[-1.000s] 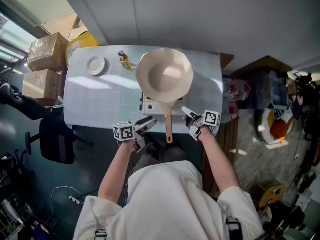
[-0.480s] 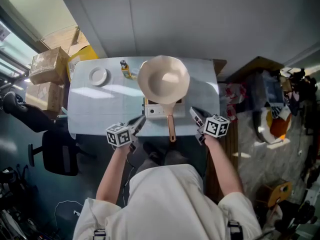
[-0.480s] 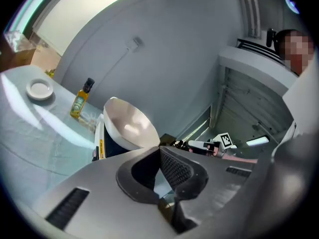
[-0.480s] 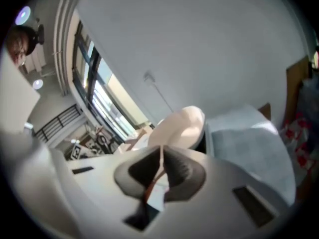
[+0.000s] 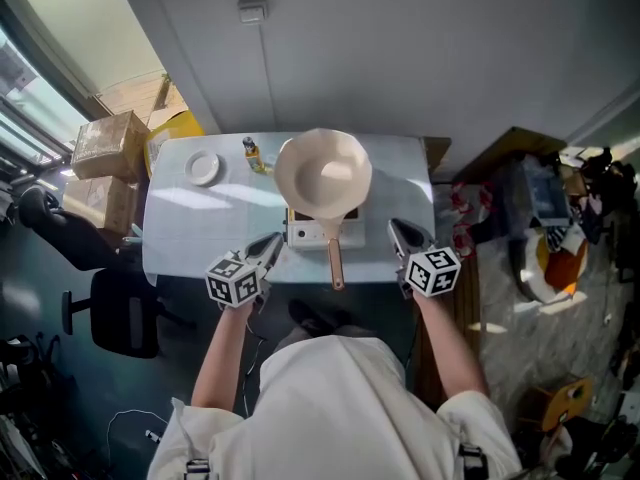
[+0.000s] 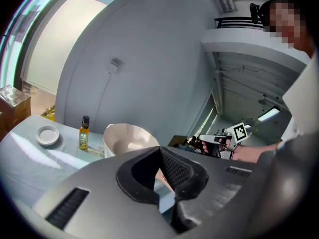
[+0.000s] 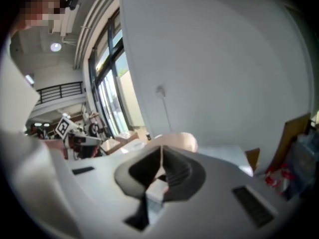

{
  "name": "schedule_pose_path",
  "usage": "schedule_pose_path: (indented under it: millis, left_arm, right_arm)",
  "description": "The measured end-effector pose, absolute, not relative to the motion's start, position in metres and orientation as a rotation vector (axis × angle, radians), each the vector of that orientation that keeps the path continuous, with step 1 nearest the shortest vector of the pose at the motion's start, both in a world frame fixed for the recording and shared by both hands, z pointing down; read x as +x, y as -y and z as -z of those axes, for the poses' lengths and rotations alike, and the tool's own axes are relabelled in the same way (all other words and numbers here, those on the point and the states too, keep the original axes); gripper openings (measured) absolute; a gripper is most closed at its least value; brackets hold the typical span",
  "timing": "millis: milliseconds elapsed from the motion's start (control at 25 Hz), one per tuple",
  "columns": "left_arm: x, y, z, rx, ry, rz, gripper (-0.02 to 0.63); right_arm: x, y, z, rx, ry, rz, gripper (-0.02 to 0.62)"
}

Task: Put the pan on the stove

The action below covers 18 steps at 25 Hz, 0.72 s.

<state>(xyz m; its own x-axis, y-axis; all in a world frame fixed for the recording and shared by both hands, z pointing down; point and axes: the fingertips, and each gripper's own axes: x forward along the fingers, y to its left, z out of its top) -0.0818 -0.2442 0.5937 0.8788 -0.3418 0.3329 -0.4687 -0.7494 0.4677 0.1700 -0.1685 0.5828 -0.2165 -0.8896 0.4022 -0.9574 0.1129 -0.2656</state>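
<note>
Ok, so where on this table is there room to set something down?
The table is bare on its left, from the small plate and oil bottle to the near edge. A narrower strip lies between the pan and the right edge. The middle is crowded: pan on stove, bottle beside it.

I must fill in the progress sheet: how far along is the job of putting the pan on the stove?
Done, it seems: the cream pan sits on the small stove on the table, its handle pointing to the near edge. In hand: nothing; the left gripper and the right gripper are both shut and empty, either side of the handle, not touching it. Left: apparently nothing.
</note>
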Motion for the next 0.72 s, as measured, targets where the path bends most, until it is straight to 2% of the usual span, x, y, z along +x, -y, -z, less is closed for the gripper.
schedule_pose_path:
  millis: [400, 720]
  left_arm:
    - [-0.086, 0.217, -0.544, 2.609, 0.828, -0.297, 0.020]
    - [-0.095, 0.178, -0.534, 2.581, 0.939, -0.237, 0.020]
  right_arm:
    - [0.180, 0.137, -0.552, 1.826, 2.199, -0.514, 0.035]
    - [0.166, 0.126, -0.544, 1.759, 2.299, -0.465, 0.037]
